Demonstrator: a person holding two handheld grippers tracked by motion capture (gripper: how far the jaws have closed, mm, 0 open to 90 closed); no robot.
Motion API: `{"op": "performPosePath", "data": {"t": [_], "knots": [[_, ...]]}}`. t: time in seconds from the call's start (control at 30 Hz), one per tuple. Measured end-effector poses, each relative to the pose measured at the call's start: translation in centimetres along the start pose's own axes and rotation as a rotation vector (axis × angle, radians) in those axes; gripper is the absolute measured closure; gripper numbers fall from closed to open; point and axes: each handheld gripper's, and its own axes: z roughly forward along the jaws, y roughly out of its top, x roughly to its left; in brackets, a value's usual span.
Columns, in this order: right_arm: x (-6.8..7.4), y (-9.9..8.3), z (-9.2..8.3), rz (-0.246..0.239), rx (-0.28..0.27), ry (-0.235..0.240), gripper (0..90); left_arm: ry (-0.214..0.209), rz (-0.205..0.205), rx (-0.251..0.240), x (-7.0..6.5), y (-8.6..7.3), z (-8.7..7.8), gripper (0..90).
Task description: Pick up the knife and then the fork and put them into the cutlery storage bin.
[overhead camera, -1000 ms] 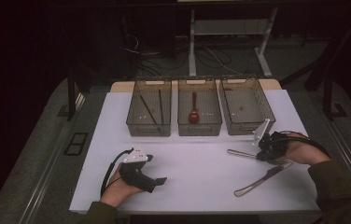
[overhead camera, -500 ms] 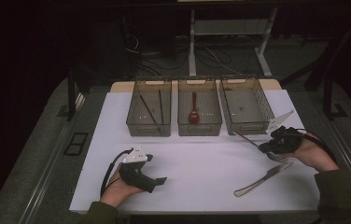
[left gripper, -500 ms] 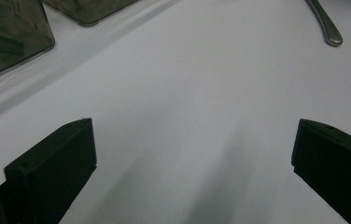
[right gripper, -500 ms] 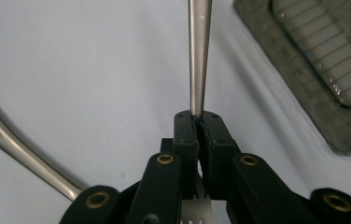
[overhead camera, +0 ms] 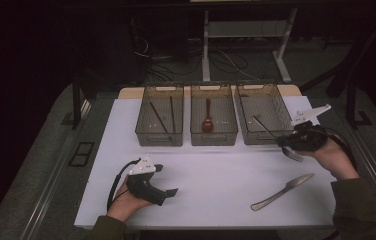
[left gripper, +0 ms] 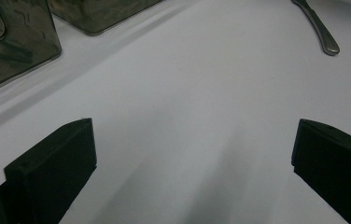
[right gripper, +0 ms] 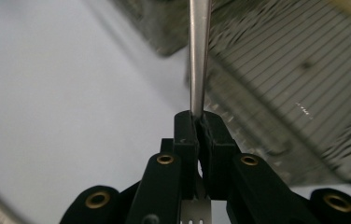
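My right gripper (overhead camera: 282, 142) is shut on a metal fork (overhead camera: 266, 129) and holds it off the table at the right. The fork's handle slants up and left over the front of the right-hand bin (overhead camera: 263, 90), and its tines hang below my hand. In the right gripper view the jaws (right gripper: 199, 122) pinch the fork (right gripper: 198, 56) near its neck, with the bin's mesh behind. My left gripper (overhead camera: 165, 180) rests on the white mat at the front left. It is open (left gripper: 192, 154), with bare mat between its jaws.
Three clear bins stand in a row at the back of the white mat (overhead camera: 216, 170). The left bin (overhead camera: 160, 136) holds chopsticks (overhead camera: 161, 120) and the middle bin (overhead camera: 214, 137) holds a dark red spoon (overhead camera: 207, 120). A table knife (overhead camera: 282, 191) lies at the front right.
My right gripper has lifted the fork off the mat and carried it up and right, toward the right-hand bin. The left gripper has stayed still.
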Motion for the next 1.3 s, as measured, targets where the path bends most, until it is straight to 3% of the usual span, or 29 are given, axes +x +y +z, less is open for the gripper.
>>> {"op": "performPosePath", "data": {"t": [0.33,0.57,0.7,0.87,0.97,1.13,1.3], "knots": [[-4.7,4.6,0.5,0.054,0.005,-0.132,84.7,-0.009,0.003,-0.003,0.0,0.0,0.0,0.0],[-8.1,6.0,3.2,0.129,0.039,-0.151,84.6,-0.014,0.004,-0.003,0.0,0.0,0.1,0.0],[-9.2,6.2,5.1,0.164,0.056,-0.145,84.6,-0.018,0.004,-0.004,0.0,0.0,0.1,0.0],[-9.3,5.8,7.0,0.19,0.089,-0.13,83.5,-0.022,0.004,-0.005,0.0,0.0,0.0,0.0],[-9.1,5.6,7.2,0.19,0.072,-0.137,68.1,-0.024,0.006,-0.008,-0.1,0.0,-0.1,0.0],[-8.4,4.9,5.4,0.194,0.009,-0.132,56.1,-0.023,0.006,-0.008,-0.1,0.0,-0.1,0.0],[-6.4,3.7,2.8,0.174,-0.042,-0.072,53.5,-0.022,0.006,-0.006,-0.1,0.0,-0.1,0.0]]}}
